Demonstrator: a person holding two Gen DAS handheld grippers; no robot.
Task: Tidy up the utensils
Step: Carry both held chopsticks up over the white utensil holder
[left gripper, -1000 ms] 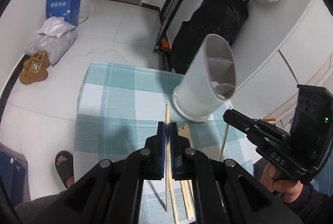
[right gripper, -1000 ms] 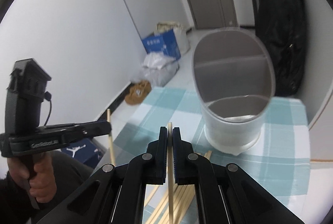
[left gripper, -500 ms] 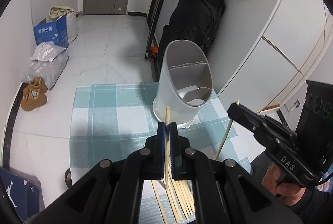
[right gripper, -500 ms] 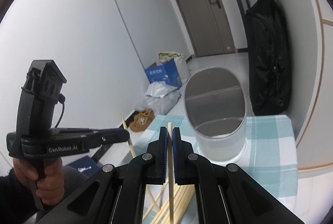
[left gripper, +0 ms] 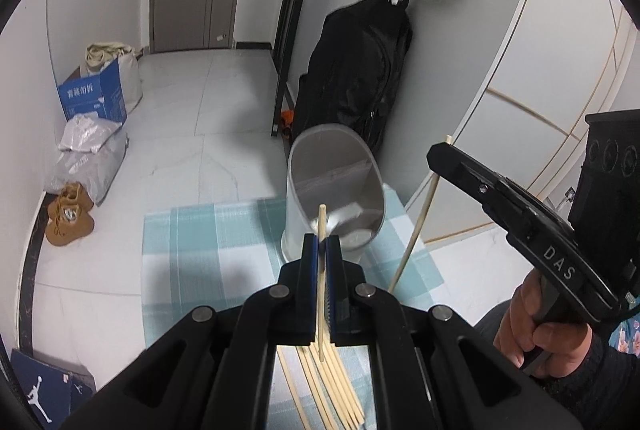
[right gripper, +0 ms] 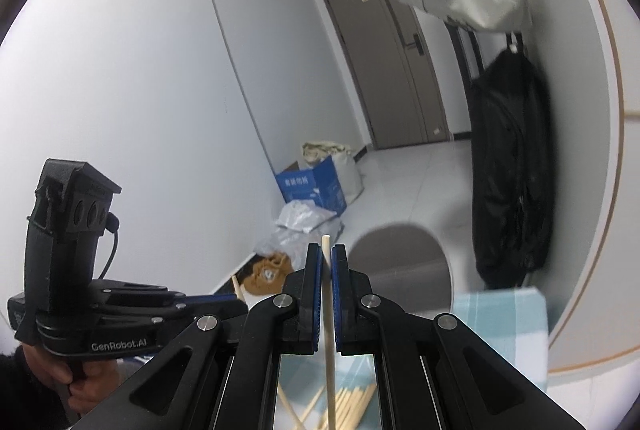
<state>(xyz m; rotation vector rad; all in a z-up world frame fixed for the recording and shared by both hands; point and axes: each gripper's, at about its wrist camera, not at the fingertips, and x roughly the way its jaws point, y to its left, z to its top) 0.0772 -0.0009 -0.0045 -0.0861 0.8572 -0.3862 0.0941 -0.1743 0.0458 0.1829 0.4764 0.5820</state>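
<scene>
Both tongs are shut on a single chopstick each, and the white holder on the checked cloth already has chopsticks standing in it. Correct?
Not quite. The left tongs and right tongs each grip one chopstick, but the left wrist view shows the white holder on the checked cloth with no chopsticks in it; the spare chopsticks lie on the cloth.

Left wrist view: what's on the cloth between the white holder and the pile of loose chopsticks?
Nothing shows there: in the left wrist view the checked cloth looks bare between the white holder and the loose chopsticks, though the shut left gripper hides part.

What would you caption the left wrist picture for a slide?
Left claw pinching one thin wooden chopstick above the white plastic utensil holder on a teal checked tablecloth.
</scene>
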